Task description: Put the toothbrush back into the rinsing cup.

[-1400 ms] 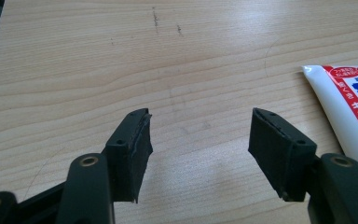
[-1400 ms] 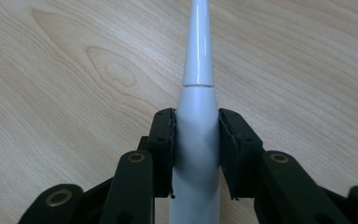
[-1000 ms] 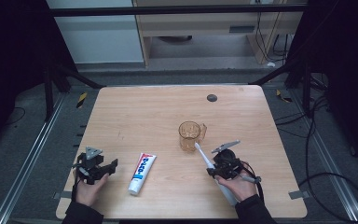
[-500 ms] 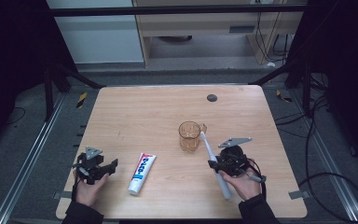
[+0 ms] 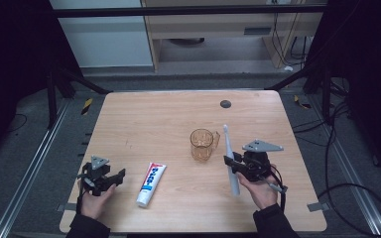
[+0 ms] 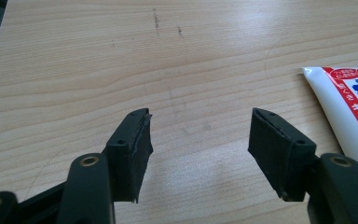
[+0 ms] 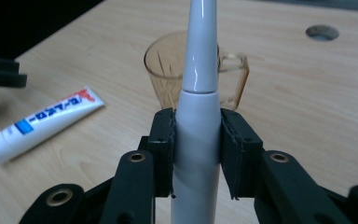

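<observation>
The right gripper (image 7: 196,154) pinches the toothbrush (image 7: 198,107) mid-handle beside the cup (image 5: 201,144); tip it upright over the rim before lowering; the left gripper's (image 6: 198,149) fingers stand spread, empty, over the tabletop (image 5: 154,119).

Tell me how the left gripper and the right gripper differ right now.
The left gripper stands open with bare table between its jaws; the right gripper is shut on the white toothbrush. The left gripper sits beside the toothpaste tube; the right gripper is beside the amber glass mug, the toothbrush head up by the mug. Both are black, two-jawed and hand-held.
</observation>
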The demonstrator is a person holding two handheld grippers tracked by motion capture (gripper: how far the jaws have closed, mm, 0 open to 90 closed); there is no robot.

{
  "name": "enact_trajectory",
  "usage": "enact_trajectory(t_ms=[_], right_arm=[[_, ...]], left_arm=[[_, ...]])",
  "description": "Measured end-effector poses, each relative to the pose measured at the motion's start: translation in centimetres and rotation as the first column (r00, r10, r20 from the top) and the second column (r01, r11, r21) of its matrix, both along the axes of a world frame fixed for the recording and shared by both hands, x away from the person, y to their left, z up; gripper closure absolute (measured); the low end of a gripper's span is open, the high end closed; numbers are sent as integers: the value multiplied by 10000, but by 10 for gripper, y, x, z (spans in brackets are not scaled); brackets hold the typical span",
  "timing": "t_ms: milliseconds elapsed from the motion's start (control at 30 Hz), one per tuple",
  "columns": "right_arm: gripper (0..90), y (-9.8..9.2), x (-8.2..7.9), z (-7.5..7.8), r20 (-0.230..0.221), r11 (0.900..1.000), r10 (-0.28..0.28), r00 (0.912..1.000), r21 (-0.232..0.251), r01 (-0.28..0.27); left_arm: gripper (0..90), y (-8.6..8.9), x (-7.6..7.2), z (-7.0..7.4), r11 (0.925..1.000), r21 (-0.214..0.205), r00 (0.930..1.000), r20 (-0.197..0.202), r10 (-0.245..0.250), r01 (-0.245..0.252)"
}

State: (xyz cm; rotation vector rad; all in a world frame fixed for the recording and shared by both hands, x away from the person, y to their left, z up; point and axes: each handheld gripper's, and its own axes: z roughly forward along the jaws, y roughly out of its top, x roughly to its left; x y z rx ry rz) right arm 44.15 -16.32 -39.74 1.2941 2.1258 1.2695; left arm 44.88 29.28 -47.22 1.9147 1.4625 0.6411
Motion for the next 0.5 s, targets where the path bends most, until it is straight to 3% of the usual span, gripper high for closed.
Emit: enact_trajectory(t_ms=[233, 500], right_arm=[[677, 1, 2, 10, 1009, 9961, -515, 9936, 764, 438], [677, 6, 9, 23, 1771, 9871, -970, 9794, 1429, 719]], left_arm=[[383, 0, 0, 0, 10000, -2, 10000, 42, 21, -21], [383, 1, 0, 0, 10000, -8, 10000, 55, 20, -20]])
